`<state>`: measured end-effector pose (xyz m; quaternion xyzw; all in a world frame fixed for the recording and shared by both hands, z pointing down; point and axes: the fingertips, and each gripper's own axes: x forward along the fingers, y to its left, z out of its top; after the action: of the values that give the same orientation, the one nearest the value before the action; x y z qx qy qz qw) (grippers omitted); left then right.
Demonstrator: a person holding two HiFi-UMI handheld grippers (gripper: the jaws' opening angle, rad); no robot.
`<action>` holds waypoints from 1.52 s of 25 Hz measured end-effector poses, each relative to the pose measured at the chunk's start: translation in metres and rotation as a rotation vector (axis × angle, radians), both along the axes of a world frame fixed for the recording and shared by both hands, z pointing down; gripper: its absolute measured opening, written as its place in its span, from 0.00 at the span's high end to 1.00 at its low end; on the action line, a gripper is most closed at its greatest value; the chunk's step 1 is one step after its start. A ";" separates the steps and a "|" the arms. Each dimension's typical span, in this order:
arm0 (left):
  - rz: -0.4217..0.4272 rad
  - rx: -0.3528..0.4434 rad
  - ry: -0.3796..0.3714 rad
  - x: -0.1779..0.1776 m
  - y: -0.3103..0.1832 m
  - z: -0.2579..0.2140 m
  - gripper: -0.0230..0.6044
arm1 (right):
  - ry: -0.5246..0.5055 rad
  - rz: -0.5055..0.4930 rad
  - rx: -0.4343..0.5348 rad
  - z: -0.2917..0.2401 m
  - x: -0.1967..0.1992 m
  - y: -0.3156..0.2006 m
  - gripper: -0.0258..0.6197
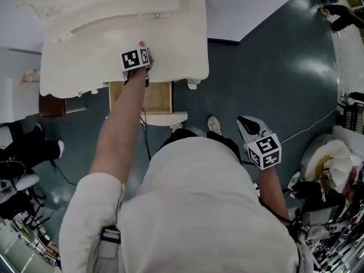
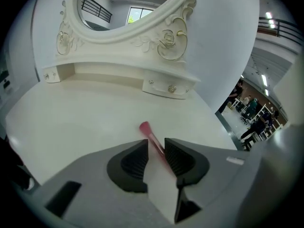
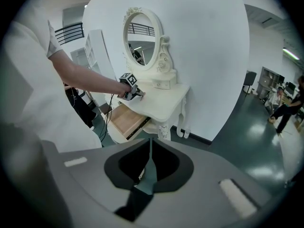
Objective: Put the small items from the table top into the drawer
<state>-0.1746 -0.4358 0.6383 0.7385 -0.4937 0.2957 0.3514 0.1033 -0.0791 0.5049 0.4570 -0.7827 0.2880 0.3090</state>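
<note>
Across the right of the head view, the dark floor (image 1: 273,67) is lying open beside the white table top (image 1: 85,50), whose curved front edge is overhanging the pulled-out drawer (image 1: 158,98) at centre. At upper centre the left gripper (image 2: 156,145) is standing with jaws parted on the table top, a slim pink stick (image 2: 151,136) lying between them, close along the right-hand pad. Lower right, the right gripper (image 3: 150,145) is hovering empty, jaws together, its cube (image 1: 264,151) showing black-and-white square markers.

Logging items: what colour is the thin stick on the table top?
Pink; the stick shows best in the left gripper view.
</note>
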 end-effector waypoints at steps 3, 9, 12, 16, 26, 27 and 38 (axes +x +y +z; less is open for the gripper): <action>0.043 -0.010 -0.035 0.003 0.003 0.004 0.82 | 0.004 0.001 -0.005 -0.001 0.000 -0.001 0.93; 0.091 -0.019 -0.066 0.002 0.010 0.005 0.89 | 0.008 -0.027 -0.002 -0.001 0.000 -0.006 0.94; 0.100 -0.024 -0.055 0.001 0.014 0.004 0.89 | 0.007 -0.045 0.002 -0.003 -0.003 -0.011 0.94; 0.093 -0.009 -0.013 -0.004 0.025 -0.003 0.89 | 0.004 -0.080 0.005 -0.002 -0.008 -0.019 0.94; 0.053 0.020 0.063 -0.064 0.084 -0.028 0.89 | -0.016 -0.221 0.035 -0.001 -0.064 -0.049 0.94; 0.046 0.021 0.066 -0.072 0.091 -0.030 0.89 | -0.019 -0.234 0.036 -0.001 -0.070 -0.050 0.94; -0.028 -0.027 0.070 -0.143 0.158 -0.005 0.89 | -0.014 -0.321 0.041 0.002 -0.126 -0.060 0.94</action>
<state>-0.3175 -0.2777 0.6335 0.7366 -0.4874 0.2712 0.3826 -0.0224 -0.1392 0.5070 0.3304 -0.8535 0.2220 0.3362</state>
